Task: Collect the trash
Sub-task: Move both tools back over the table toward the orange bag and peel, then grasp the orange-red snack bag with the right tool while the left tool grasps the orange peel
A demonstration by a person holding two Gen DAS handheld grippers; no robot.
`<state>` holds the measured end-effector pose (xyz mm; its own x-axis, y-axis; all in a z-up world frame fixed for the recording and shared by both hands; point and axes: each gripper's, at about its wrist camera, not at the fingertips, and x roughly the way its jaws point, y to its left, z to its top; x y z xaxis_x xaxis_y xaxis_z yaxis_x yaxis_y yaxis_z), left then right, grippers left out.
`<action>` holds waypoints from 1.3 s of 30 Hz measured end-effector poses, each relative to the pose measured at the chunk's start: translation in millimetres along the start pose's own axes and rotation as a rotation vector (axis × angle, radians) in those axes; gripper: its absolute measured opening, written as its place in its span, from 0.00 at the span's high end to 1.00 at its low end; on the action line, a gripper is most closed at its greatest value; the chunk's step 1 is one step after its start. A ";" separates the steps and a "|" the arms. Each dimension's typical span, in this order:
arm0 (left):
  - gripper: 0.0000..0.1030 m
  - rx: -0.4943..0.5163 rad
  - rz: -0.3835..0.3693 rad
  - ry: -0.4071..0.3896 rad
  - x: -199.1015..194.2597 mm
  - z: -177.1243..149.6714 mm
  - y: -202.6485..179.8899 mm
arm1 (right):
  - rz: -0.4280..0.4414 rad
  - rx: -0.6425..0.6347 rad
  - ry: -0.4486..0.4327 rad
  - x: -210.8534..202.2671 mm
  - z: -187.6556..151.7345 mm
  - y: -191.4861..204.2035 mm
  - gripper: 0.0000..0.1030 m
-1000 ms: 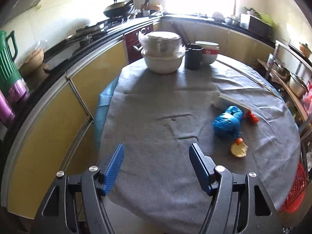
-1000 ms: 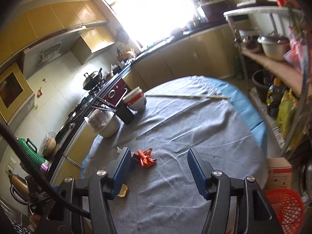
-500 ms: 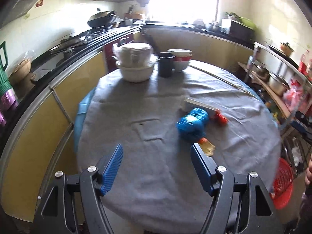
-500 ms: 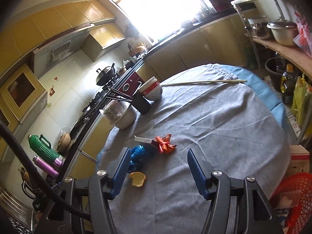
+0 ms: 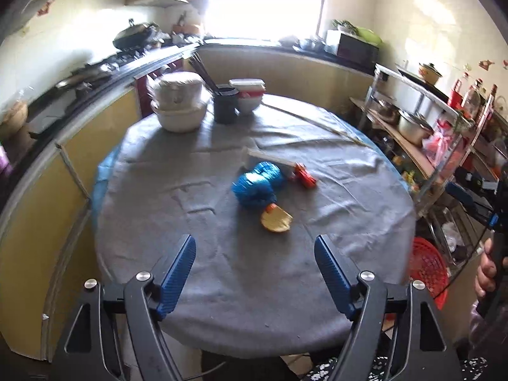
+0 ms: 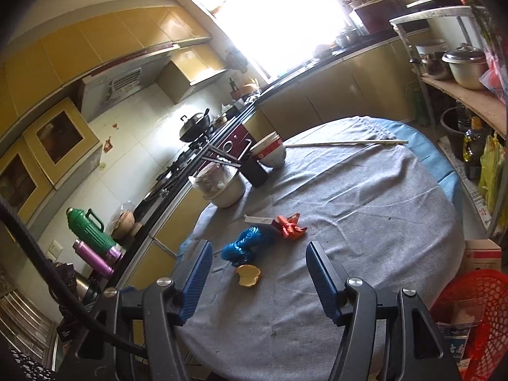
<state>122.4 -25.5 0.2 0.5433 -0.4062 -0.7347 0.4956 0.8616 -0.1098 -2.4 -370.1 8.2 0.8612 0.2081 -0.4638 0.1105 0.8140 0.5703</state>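
On the round grey-clothed table (image 5: 222, 254) lie a crumpled blue plastic bag (image 5: 256, 184), a yellow fruit peel (image 5: 276, 220), a red wrapper (image 5: 304, 175) and a white flat stick-like package (image 5: 270, 157). They also show in the right wrist view: blue bag (image 6: 247, 243), peel (image 6: 248, 275), red wrapper (image 6: 290, 226), white package (image 6: 258, 219). My left gripper (image 5: 255, 260) is open and empty, short of the peel. My right gripper (image 6: 257, 263) is open and empty, the peel between its fingers in view. A red basket (image 6: 470, 311) stands on the floor at the right.
Stacked white bowls (image 5: 179, 104), a black cup with chopsticks (image 5: 225, 106) and a red-white bowl (image 5: 249, 95) stand at the table's far side. A long thin stick (image 6: 346, 143) lies on the far edge. Counters run left and behind; a metal shelf (image 5: 422, 127) with pots stands right.
Both grippers have pulled back and swung; the trash now sits more centred ahead of each. Both stay open and empty. The right hand appears at the left view's edge.
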 end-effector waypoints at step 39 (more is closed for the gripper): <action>0.83 -0.153 -0.280 0.352 238.8 24.6 3.7 | -0.203 -0.349 0.422 322.2 -0.5 -20.4 0.65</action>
<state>270.6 -126.9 -159.2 0.1269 -0.5240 -0.8422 0.4699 0.7795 -0.4142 272.5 -319.5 -153.2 0.5599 0.1693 -0.8111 0.0208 0.9757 0.2180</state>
